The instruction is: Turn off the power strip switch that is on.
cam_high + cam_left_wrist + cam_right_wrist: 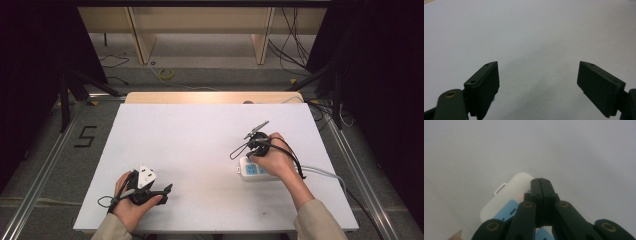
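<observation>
power strip (506,195) near end hidden behind right gripper (540,182) fingers — sockets cut off at bottom edge

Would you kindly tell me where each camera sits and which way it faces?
High view: above the person's side, looking forward and down on the white table; both forearms show.
Left gripper view: rides the left gripper, facing bare tabletop.
Right gripper view: rides the right gripper, facing the power strip.
Shared: high and right gripper views show the strip.

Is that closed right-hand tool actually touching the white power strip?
Cannot tell. In the right gripper view the right gripper, jaws pressed together, overlaps the power strip, but no contact or gap shows. In the high view the hand covers the strip.
</observation>
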The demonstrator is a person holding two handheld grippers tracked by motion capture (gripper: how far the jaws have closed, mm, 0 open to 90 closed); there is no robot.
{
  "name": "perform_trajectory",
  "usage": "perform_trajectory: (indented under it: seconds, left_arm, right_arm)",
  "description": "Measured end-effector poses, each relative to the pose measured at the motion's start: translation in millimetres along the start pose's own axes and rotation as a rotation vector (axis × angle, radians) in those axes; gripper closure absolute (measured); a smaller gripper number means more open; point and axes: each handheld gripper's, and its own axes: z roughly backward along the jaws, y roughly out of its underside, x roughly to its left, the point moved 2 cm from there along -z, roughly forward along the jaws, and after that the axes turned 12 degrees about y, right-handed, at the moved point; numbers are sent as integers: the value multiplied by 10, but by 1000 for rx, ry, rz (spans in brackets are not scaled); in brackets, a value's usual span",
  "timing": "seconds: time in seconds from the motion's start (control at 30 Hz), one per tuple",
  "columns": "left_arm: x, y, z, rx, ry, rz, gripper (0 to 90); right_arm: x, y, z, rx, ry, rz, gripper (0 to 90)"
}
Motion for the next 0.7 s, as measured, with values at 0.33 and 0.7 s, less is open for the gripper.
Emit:
perform_trajectory:
  seconds: [0.33, 0.7]
  left_arm:
    - [1, 0, 3, 1, 1, -1, 178]
    - [-11, -4, 6, 0, 1, -3, 177]
  right_arm:
    - [43, -5, -31, 6, -5, 12, 900]
    - [47, -1, -34, 7, 6, 10, 900]
